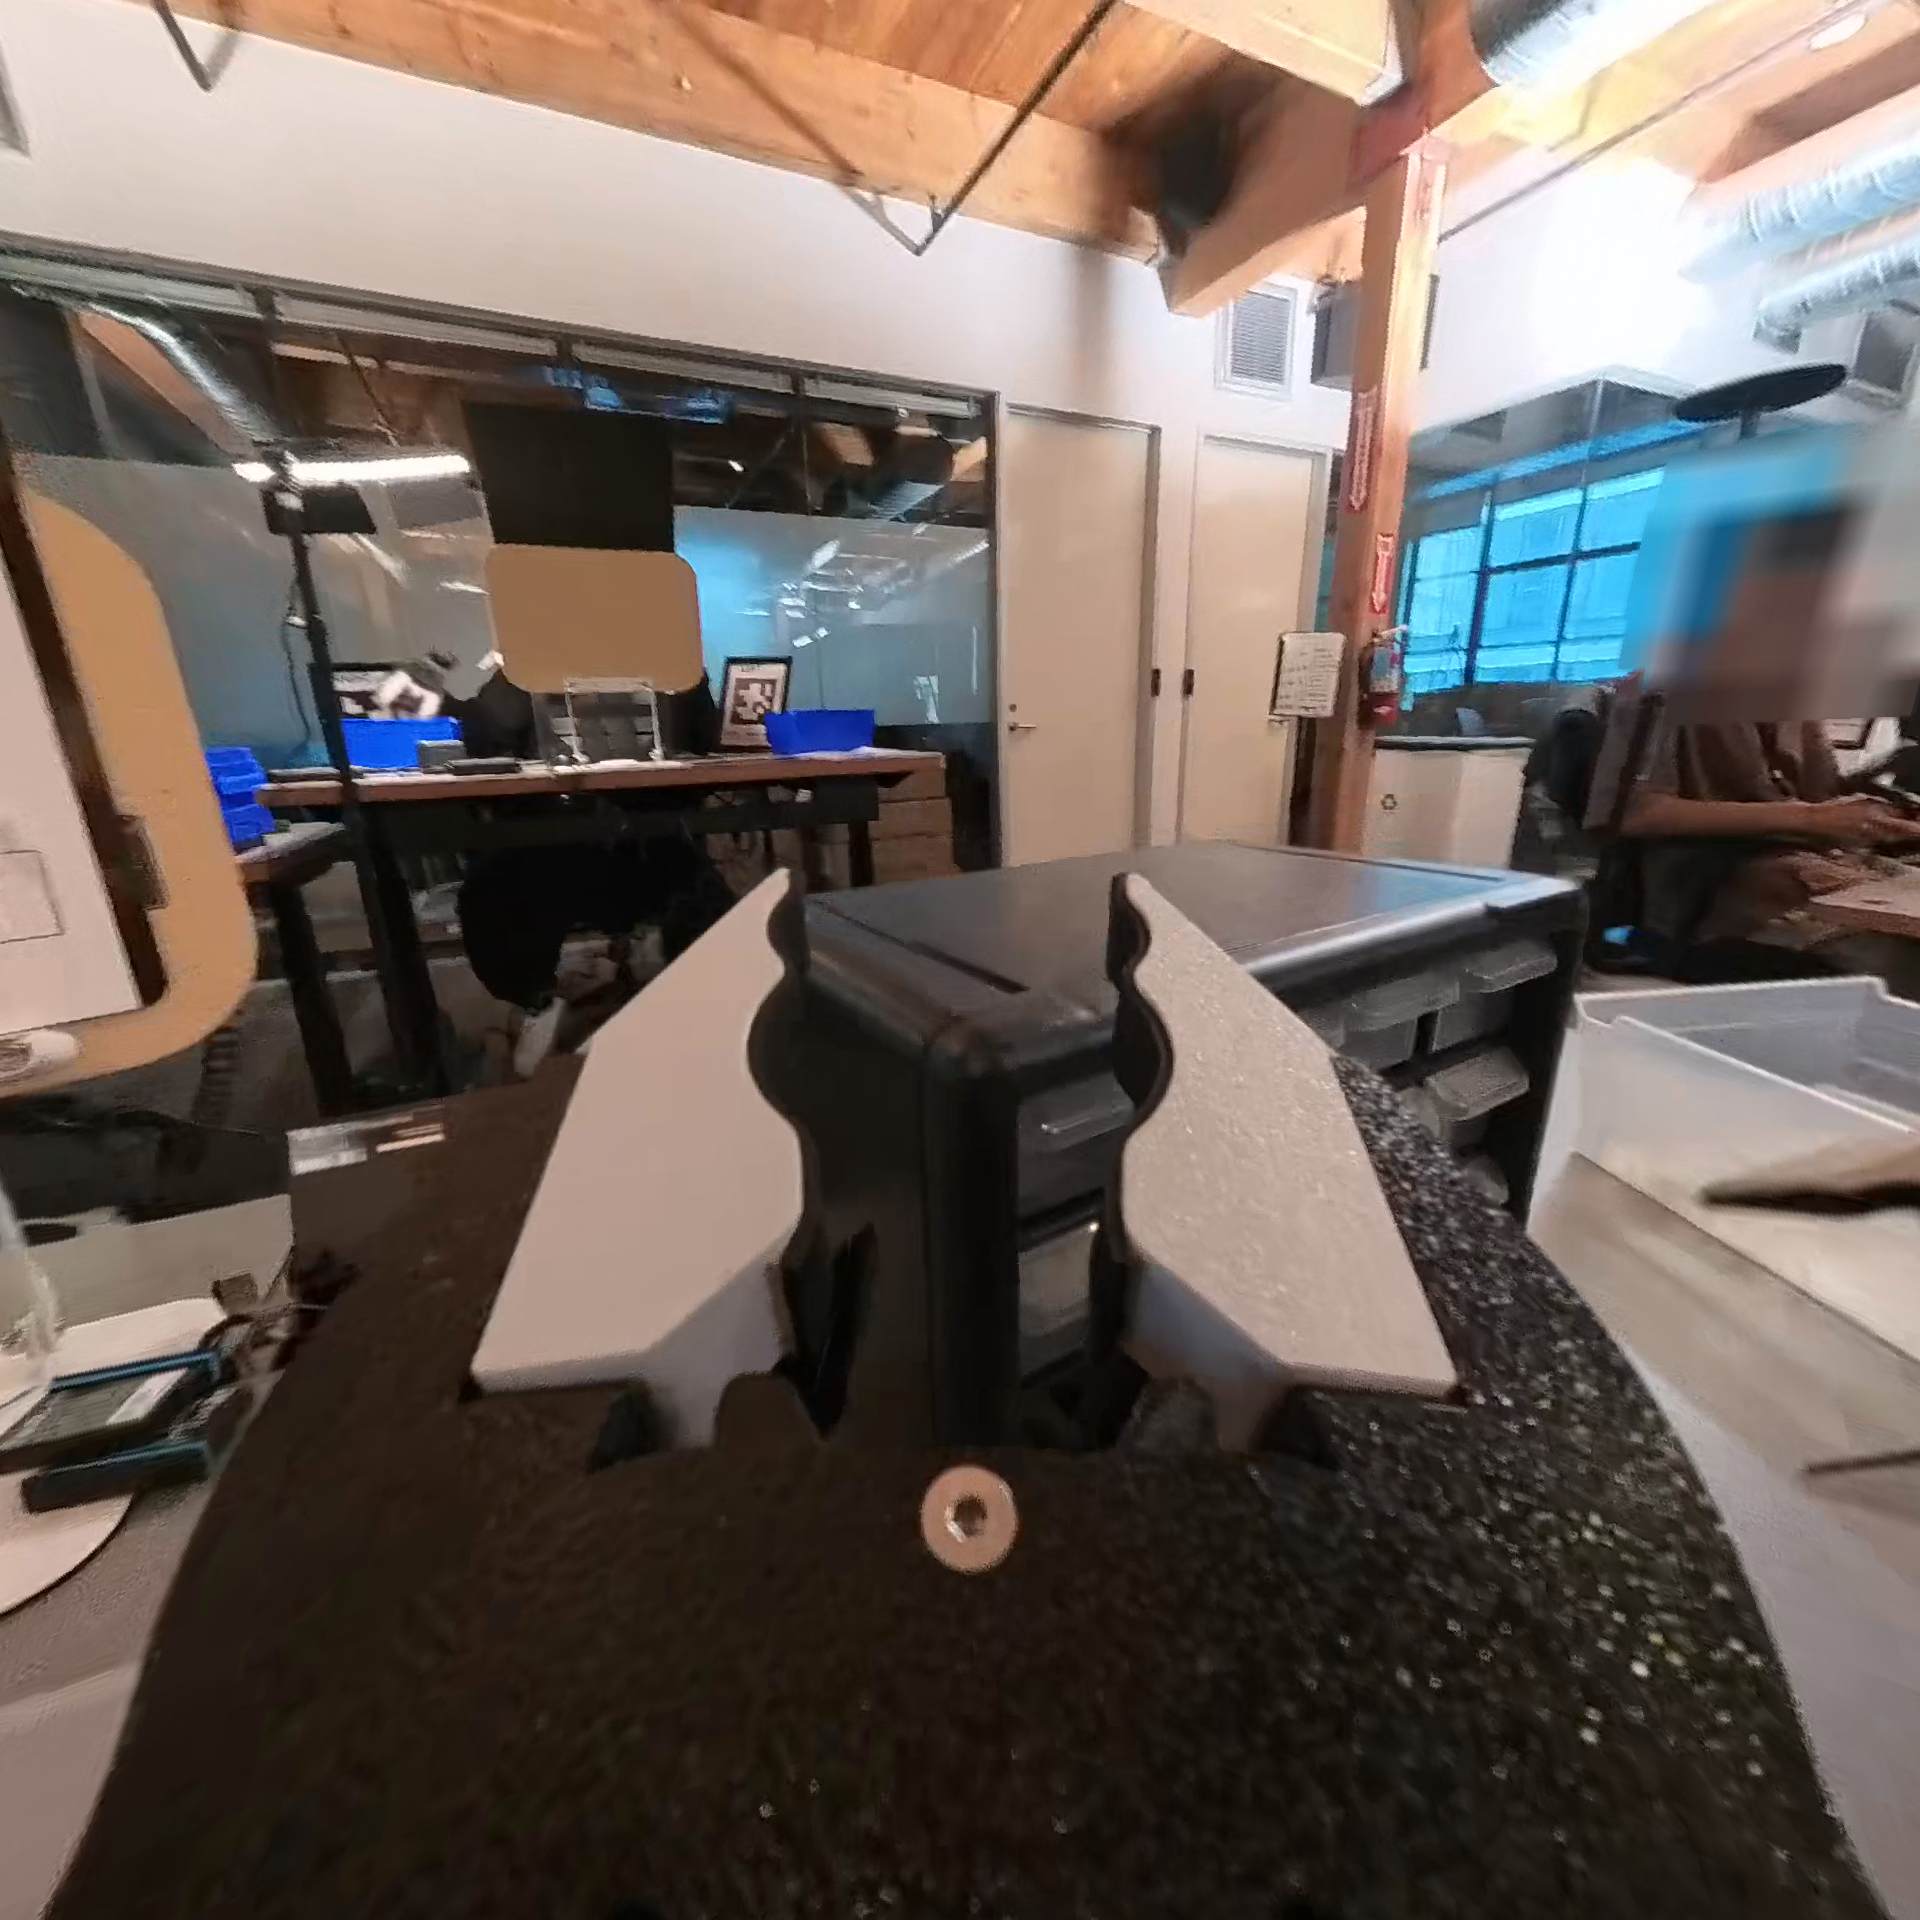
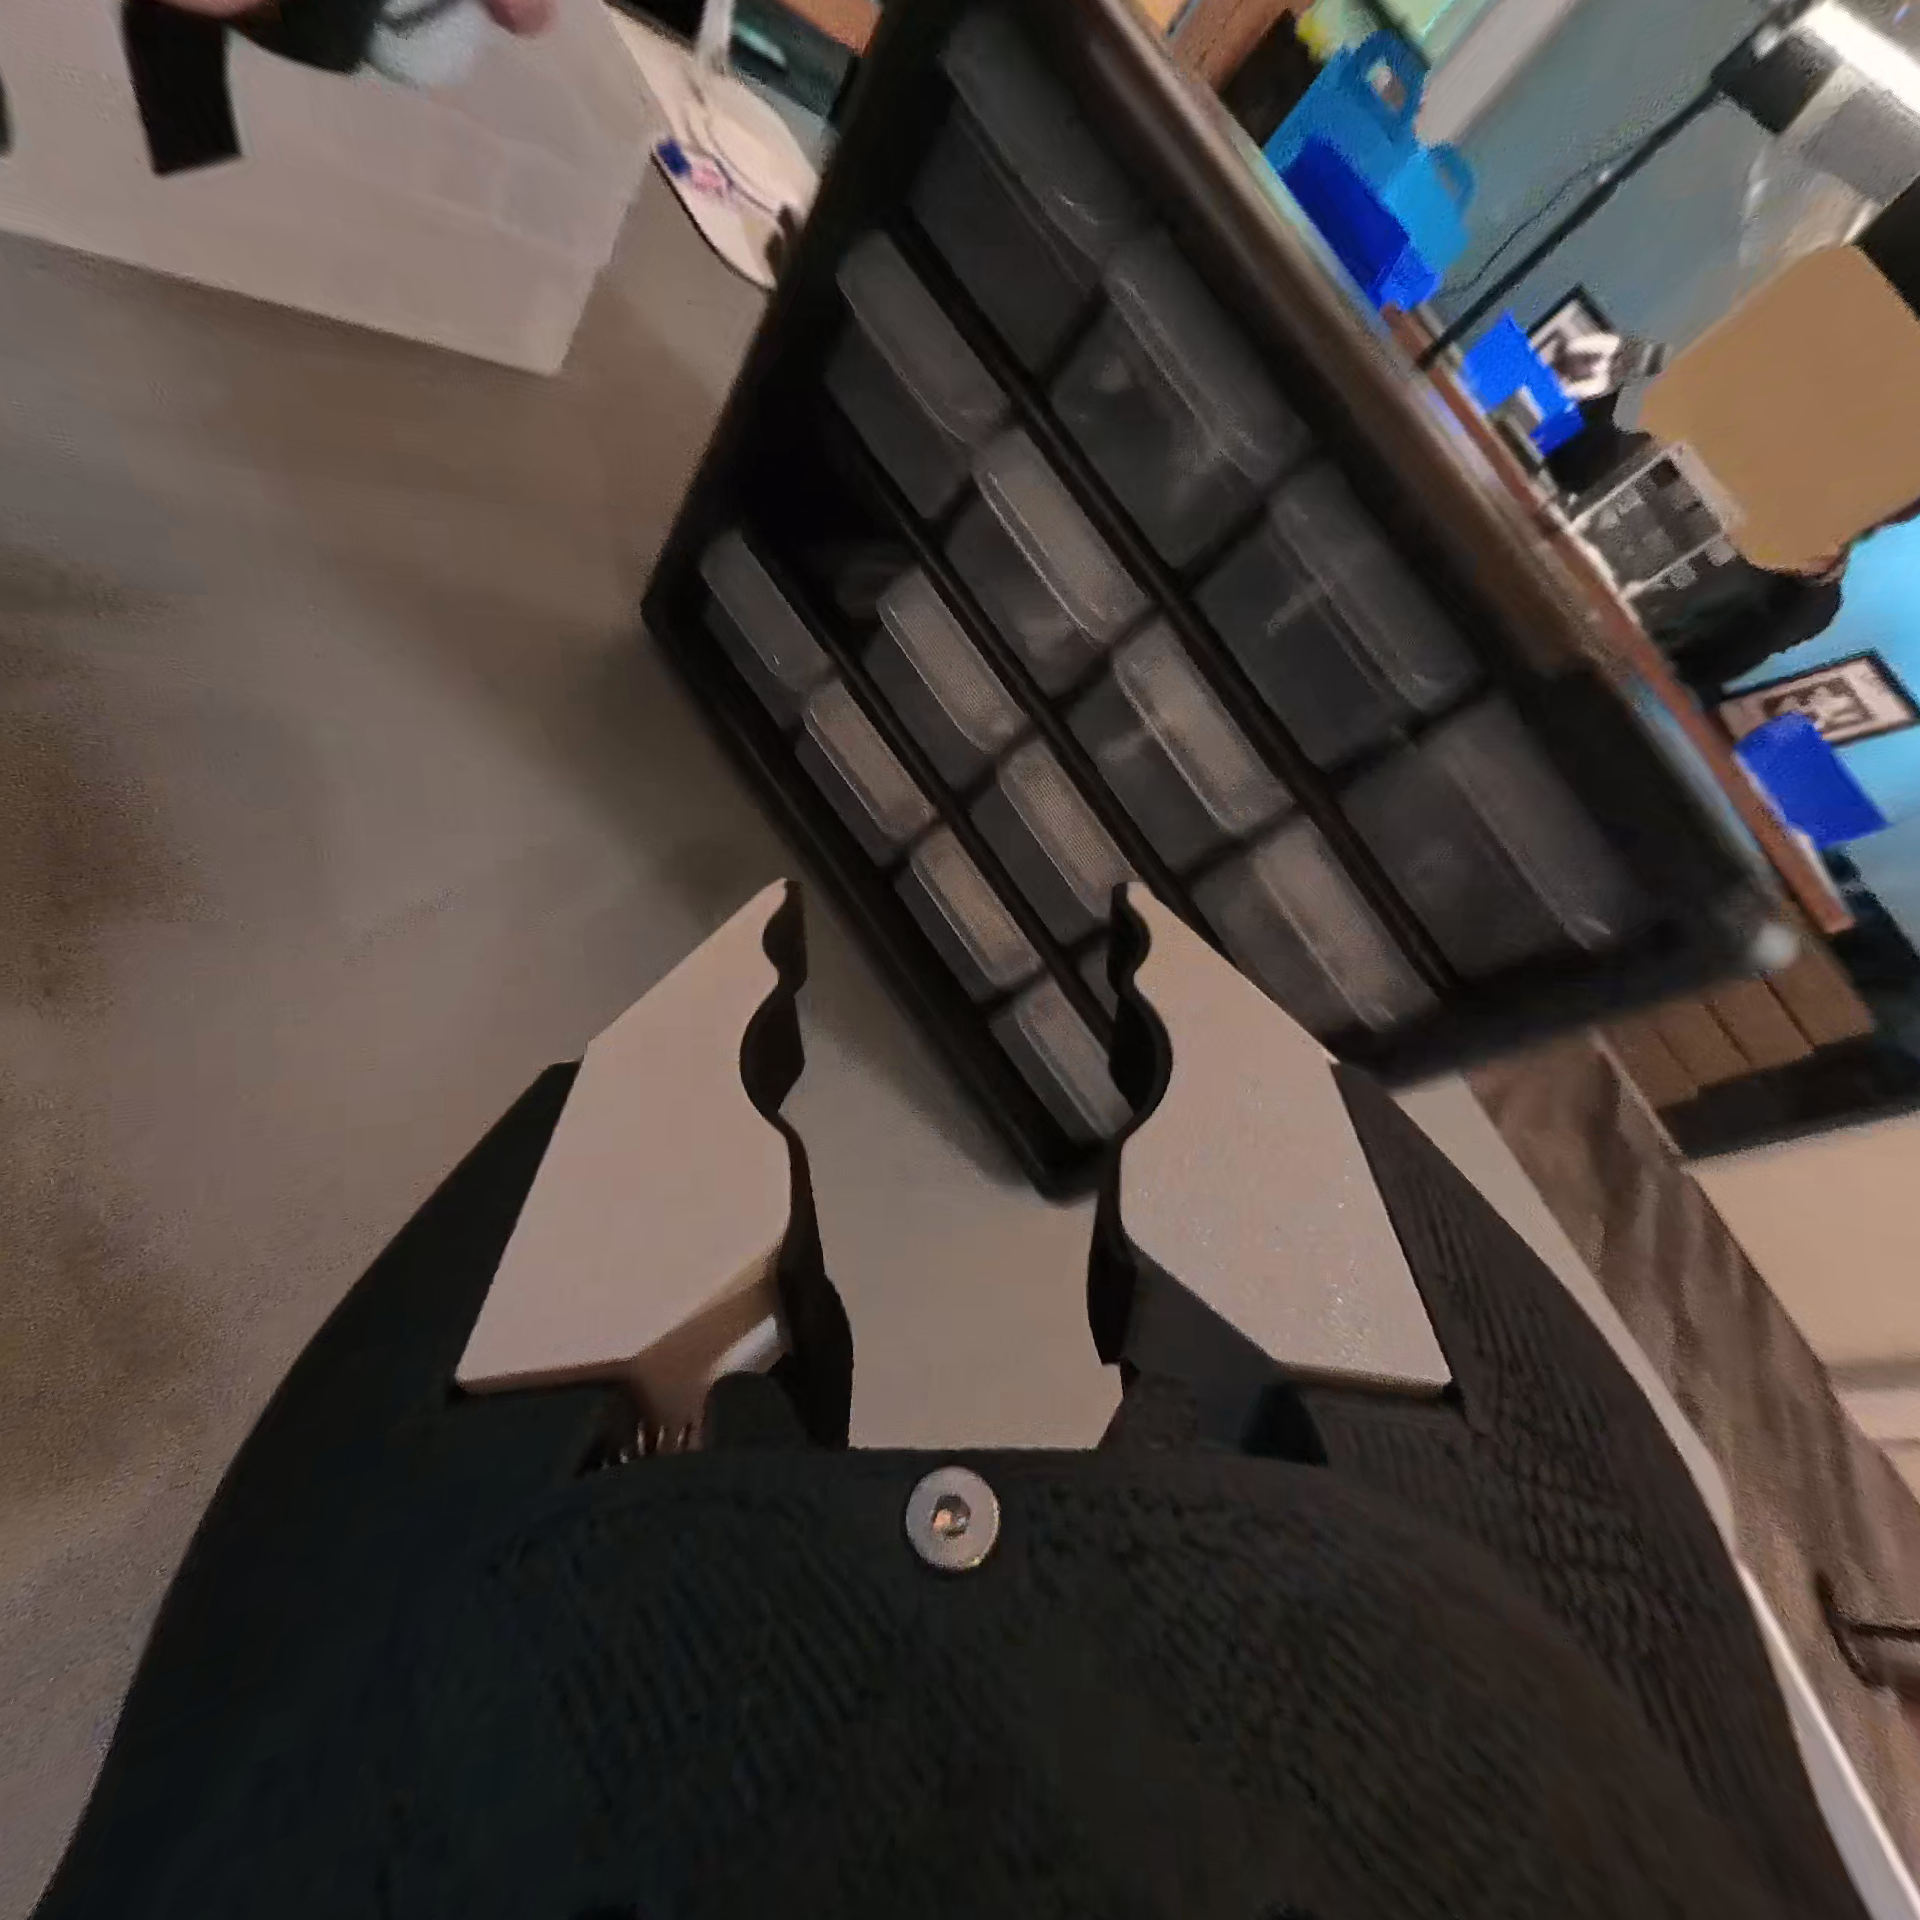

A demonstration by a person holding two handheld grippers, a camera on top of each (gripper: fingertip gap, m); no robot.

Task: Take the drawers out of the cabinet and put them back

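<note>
A black cabinet (image 1: 1195, 935) with several translucent grey drawers (image 2: 1174, 416) stands on the grey table. My left gripper (image 1: 956, 894) is open, and its fingers straddle the cabinet's near top corner, one on each side. In the right wrist view the cabinet (image 2: 727, 436) looks tilted and shows its whole drawer front. One slot near its lower left (image 2: 821, 520) looks dark and may hold no drawer. My right gripper (image 2: 956, 904) is open and empty. It points at the small drawers (image 2: 966, 914) of the lowest row, and I cannot tell whether it touches them.
A white plastic bin (image 1: 1714, 1091) stands on the table right of the cabinet; it also shows in the right wrist view (image 2: 364, 229). A person (image 1: 1745, 790) sits at the far right. Small devices and cables (image 1: 114, 1413) lie at the left.
</note>
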